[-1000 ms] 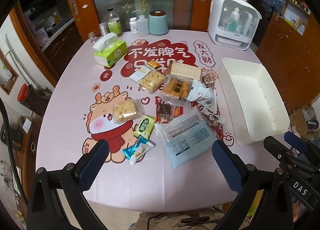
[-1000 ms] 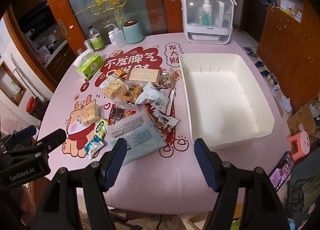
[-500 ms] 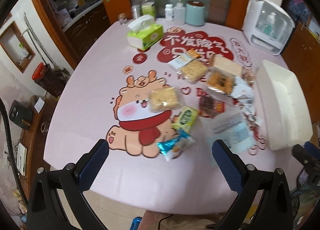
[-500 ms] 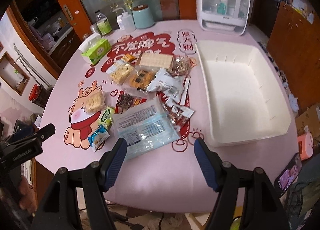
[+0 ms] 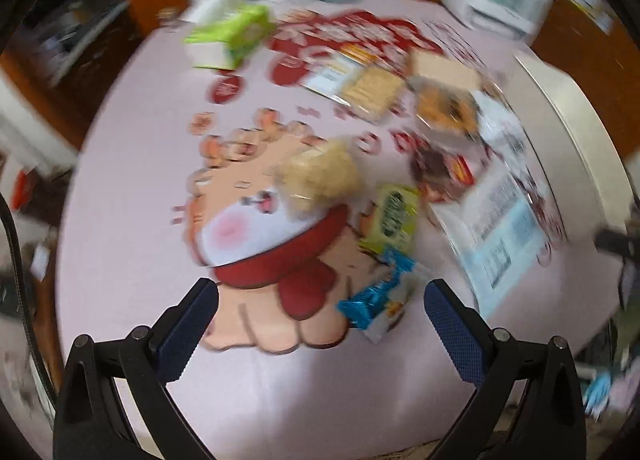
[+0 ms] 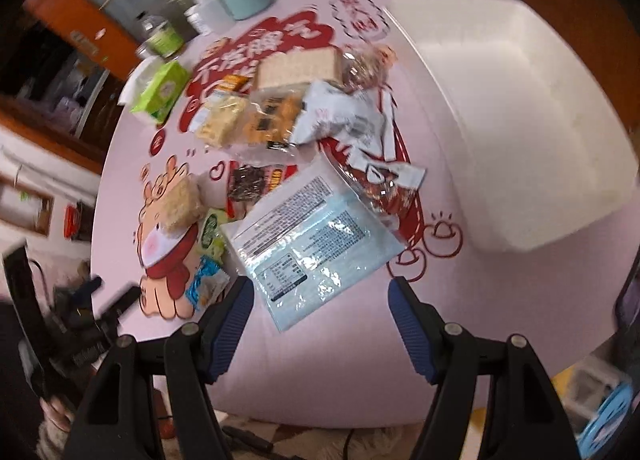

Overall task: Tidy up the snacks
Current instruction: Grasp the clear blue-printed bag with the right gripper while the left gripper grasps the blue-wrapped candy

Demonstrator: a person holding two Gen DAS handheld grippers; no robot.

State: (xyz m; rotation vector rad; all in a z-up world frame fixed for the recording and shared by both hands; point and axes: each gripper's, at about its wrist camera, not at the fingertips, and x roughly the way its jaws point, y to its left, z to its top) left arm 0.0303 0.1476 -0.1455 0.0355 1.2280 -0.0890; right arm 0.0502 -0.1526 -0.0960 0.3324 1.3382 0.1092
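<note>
Right tool (image 6: 320, 314), fingers apart and empty, faces the large blue packet (image 6: 312, 236) lying just beyond, long axis running near-left to far-right.

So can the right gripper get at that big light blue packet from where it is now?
Probably yes. The right gripper is open and empty, and the big light blue packet lies flat just ahead of its fingertips, its near corner uncovered; only its far edge tucks under other snacks.

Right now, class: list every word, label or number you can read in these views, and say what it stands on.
"不发脾气": on the red patch of the tablecloth, blurred and partly covered.
Too blurred: the oval sign beside it.
Print too small: the blue-white packet.
Label blurred: the green packet.
Left wrist view: nothing readable.
</note>
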